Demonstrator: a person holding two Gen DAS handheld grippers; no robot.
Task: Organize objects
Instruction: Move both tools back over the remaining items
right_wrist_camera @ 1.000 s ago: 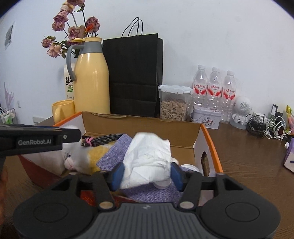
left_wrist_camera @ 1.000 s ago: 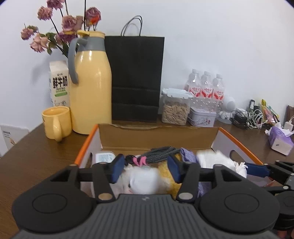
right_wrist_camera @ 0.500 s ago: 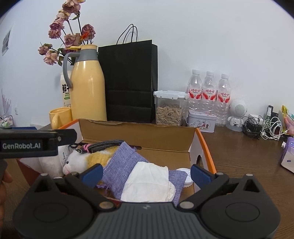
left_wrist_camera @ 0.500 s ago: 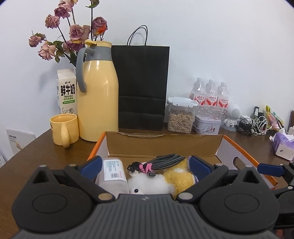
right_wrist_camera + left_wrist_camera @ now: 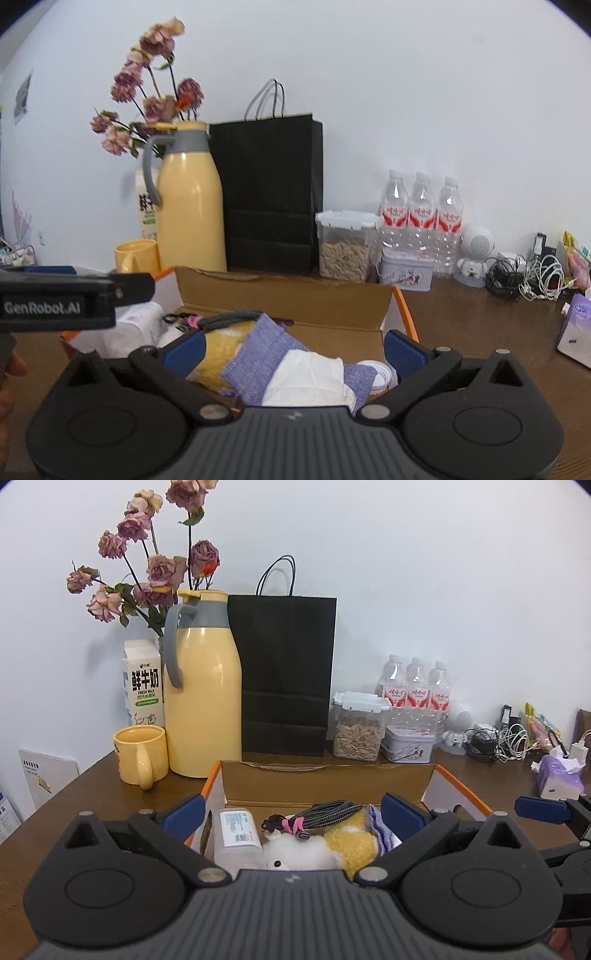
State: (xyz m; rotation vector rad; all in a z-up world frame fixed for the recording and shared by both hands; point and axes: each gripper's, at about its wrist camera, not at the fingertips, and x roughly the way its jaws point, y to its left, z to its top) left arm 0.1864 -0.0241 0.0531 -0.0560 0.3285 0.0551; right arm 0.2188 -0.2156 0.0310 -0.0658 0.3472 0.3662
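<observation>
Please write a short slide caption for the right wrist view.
Open hand-held gripper above a cardboard box holding a purple cloth and white tissue.

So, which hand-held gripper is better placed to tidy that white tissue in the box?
Probably the right hand-held gripper: open, with the white tissue directly between its fingers. The left faces the plush toy.

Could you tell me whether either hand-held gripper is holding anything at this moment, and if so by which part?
Nothing is held. The left hand-held gripper and the right hand-held gripper both stand wide open above the cardboard box.
</observation>
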